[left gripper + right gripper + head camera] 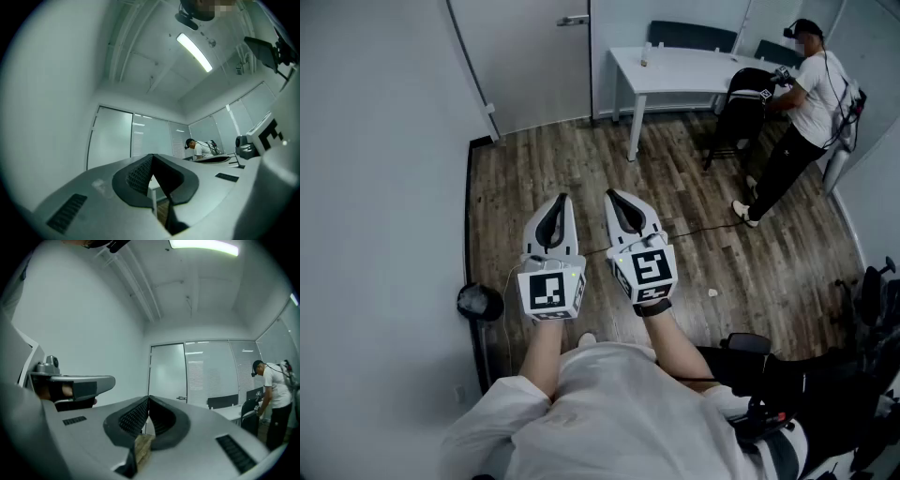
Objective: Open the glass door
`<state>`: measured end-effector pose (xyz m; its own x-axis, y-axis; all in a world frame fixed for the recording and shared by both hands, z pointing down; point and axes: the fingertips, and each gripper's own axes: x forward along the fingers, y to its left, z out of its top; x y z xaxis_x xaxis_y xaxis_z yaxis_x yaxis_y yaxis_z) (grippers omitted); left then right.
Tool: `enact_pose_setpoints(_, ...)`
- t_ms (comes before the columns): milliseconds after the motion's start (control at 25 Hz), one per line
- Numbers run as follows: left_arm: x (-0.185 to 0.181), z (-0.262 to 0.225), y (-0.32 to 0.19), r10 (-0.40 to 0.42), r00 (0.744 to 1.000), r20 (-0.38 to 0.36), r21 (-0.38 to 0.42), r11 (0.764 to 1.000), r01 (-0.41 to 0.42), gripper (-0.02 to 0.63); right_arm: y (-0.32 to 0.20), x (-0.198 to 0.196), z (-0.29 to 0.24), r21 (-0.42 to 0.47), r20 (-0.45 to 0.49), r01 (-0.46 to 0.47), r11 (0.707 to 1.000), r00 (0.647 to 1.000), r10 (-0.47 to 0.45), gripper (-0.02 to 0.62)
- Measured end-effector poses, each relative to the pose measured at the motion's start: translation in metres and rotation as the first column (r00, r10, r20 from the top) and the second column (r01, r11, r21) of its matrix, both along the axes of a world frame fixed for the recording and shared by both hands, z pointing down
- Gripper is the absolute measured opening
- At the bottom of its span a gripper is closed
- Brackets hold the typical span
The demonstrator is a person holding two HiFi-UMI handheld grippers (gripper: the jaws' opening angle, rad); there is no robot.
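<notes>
The frosted glass door [534,66] stands closed in the far wall, with a metal handle [573,20] near its right edge. Both grippers are held side by side in front of my body, well short of the door. The left gripper [560,201] is shut with nothing between its jaws, and so is the right gripper [613,196]. In the right gripper view the door [167,373] and its handle [180,398] lie straight ahead beyond the right gripper [148,398]. In the left gripper view the left gripper [152,157] points slightly upward, with the door [110,138] to its left.
A plain wall [375,187] runs along the left, with a black round object [480,302] on the floor at its foot. At the back right stand a white table [675,70] and a black chair [741,103], with a person [811,94] bending over them. A thin cable [703,228] crosses the wooden floor.
</notes>
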<state>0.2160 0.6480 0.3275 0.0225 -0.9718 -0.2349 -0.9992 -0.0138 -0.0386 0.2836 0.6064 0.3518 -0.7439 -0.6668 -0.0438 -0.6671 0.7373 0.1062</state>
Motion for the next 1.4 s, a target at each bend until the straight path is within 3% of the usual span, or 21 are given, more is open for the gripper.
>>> enact_pose_setpoints(200,-0.023,0.008,-0.004,0.005,1.000,0.003,-0.038,0.999,-0.004,0.002,-0.005,-0.017,0.000,-0.040,0.026,-0.051,0.998,0.998,0.052,0.003)
enact_pose_setpoints(400,-0.069,0.044,0.001,-0.077,0.995,0.056,-0.144,0.986,0.084,0.002,0.005,-0.051,0.028,-0.079,0.006,-0.066,0.995,0.998,0.067,0.002)
enact_pose_setpoints(560,-0.079,0.051,0.003,-0.027,0.999,0.023,-0.110,0.993,0.029,0.002,0.020,-0.067,0.032,-0.029,-0.047,-0.055,0.998,0.997,0.054,0.002)
enact_pose_setpoints(720,-0.084,0.062,-0.002,0.007,0.999,-0.052,-0.092,0.996,-0.012,0.002,0.024,-0.064,0.041,-0.075,-0.021,-0.096,0.993,0.995,0.095,0.002)
enact_pose_setpoints(840,-0.074,0.065,-0.010,0.050,0.988,-0.144,-0.078,0.995,-0.062,0.002,0.014,-0.049,0.042,-0.142,0.061,-0.070,0.987,0.995,0.079,0.002)
enact_pose_setpoints(920,-0.066,0.062,-0.022,0.065,0.984,-0.167,-0.067,0.995,-0.077,0.002,-0.002,-0.037,0.037,-0.155,0.098,-0.061,0.986,0.992,0.077,0.002)
enact_pose_setpoints(1160,-0.038,0.070,-0.069,0.043,0.991,-0.124,-0.109,0.992,-0.057,0.002,-0.048,-0.006,0.041,-0.147,0.101,-0.071,0.987,0.991,0.086,0.002)
enact_pose_setpoints(1400,0.015,0.034,-0.121,0.049,0.997,-0.067,-0.053,0.997,-0.053,0.002,-0.104,0.030,0.003,-0.048,0.100,-0.035,0.998,0.994,0.039,0.002)
